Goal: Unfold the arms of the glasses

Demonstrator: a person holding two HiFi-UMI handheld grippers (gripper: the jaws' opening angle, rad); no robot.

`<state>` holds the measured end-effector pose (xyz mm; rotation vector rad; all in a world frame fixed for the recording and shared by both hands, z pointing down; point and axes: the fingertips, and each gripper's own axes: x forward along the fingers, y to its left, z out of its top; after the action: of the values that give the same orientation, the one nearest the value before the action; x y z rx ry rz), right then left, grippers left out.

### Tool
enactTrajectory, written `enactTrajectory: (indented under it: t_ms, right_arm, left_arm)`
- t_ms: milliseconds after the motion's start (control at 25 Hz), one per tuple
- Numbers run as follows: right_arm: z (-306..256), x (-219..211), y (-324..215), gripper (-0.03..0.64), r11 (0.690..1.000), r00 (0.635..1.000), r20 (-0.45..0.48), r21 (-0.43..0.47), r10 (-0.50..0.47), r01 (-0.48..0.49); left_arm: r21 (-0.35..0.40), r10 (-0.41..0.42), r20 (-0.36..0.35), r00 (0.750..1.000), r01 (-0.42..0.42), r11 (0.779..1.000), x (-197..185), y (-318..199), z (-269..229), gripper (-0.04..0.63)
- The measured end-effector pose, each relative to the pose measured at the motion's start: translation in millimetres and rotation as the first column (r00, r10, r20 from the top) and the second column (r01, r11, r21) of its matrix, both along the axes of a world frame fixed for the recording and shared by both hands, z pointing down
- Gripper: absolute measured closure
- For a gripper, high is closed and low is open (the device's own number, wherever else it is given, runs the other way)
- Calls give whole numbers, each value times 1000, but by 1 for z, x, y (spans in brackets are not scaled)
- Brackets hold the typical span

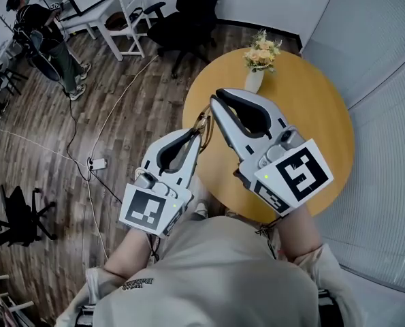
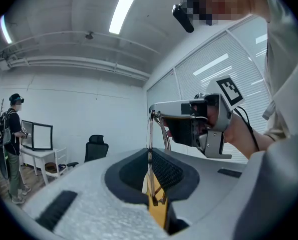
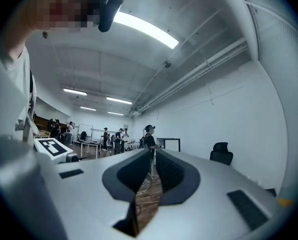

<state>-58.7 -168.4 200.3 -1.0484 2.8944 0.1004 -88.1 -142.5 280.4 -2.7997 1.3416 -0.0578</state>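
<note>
A pair of glasses (image 1: 203,120) with a thin clear frame hangs in the air between my two grippers, above the near left edge of the round wooden table (image 1: 311,94). My left gripper (image 1: 199,132) is shut on the lower part of the glasses (image 2: 150,134), which stand upright out of its jaws (image 2: 150,156). My right gripper (image 1: 216,98) is higher and to the right. Its shut tip (image 2: 154,110) meets the top of the glasses, where an arm ends. In the right gripper view the jaws (image 3: 154,154) are together and the glasses hardly show.
A white vase of flowers (image 1: 259,60) stands at the table's far side. On the wooden floor to the left are a black office chair (image 1: 188,12), a white chair (image 1: 124,19), a cable with a socket strip (image 1: 96,162) and a standing person (image 1: 49,39). Window blinds run along the right.
</note>
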Motion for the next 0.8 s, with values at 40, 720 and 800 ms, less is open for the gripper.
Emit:
enactTrajectory:
  t_ms: [40,720,800]
  right_arm:
    - [1,0,-1,580,1000,1000,-6,0,2,-2]
    - [36,25,3,580,998,995,-79,-32,58,-60]
    - [41,28,7,580,997,994,-90,-38,59,-63]
  left_arm:
    - [3,-2,3,1000,2,1000,-2,-1,1,555]
    - [8,-123,-65,990,123,992,-44,-20,-3,555]
    - [7,-135,-78,988,135,991,-49,-23,-4,555]
